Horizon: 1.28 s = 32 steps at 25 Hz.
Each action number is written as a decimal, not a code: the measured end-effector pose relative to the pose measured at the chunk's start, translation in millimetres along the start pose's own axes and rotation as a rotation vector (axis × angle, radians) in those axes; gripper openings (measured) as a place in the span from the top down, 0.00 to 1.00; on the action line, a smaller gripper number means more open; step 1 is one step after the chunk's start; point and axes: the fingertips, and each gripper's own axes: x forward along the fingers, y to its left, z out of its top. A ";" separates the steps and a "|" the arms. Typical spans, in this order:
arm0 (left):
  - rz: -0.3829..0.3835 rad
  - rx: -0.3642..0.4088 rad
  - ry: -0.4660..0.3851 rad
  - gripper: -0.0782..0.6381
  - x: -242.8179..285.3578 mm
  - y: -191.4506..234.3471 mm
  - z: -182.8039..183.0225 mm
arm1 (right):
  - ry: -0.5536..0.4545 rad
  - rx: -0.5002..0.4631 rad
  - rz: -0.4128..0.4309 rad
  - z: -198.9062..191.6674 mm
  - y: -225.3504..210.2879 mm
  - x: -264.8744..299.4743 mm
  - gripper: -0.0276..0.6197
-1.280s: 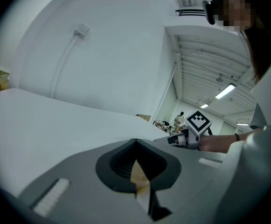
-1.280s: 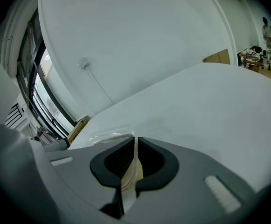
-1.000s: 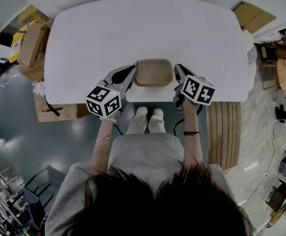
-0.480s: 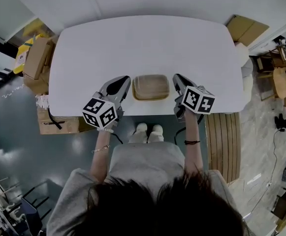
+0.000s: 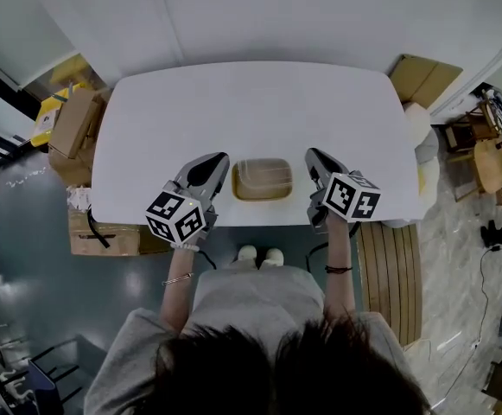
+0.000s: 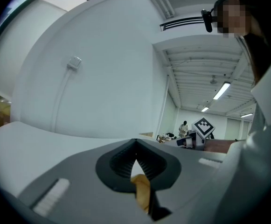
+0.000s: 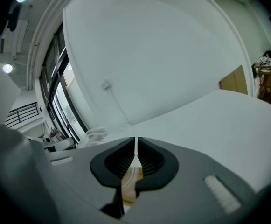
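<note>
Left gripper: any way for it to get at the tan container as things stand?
Probably yes: the left gripper looks to be gripping it. Its jaws are together on a tan edge, likely the rim of the tan container, and the head view shows nothing else on the table between them.

White table (image 5: 251,111), rounded corners, set against white wall (image 6: 107,78). Grey floor (image 5: 26,258). Cardboard boxes (image 5: 73,124) at table's left end, flat carton (image 5: 416,76) at its far right corner. Slatted wood board (image 5: 389,266) on floor, right. Dark-framed windows (image 7: 56,101). Ceiling strip lights (image 6: 220,90) lit.
</note>
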 end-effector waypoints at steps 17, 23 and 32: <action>0.021 0.050 -0.090 0.90 -19.5 -33.6 25.1 | -0.092 -0.061 0.102 36.9 20.8 -40.1 0.91; 0.042 0.061 -0.117 0.90 -23.4 -41.0 27.9 | -0.120 -0.078 0.135 46.9 23.1 -50.2 0.91; 0.049 0.066 -0.161 0.90 -26.5 -55.5 31.4 | -0.175 -0.098 0.175 59.0 24.5 -67.5 0.91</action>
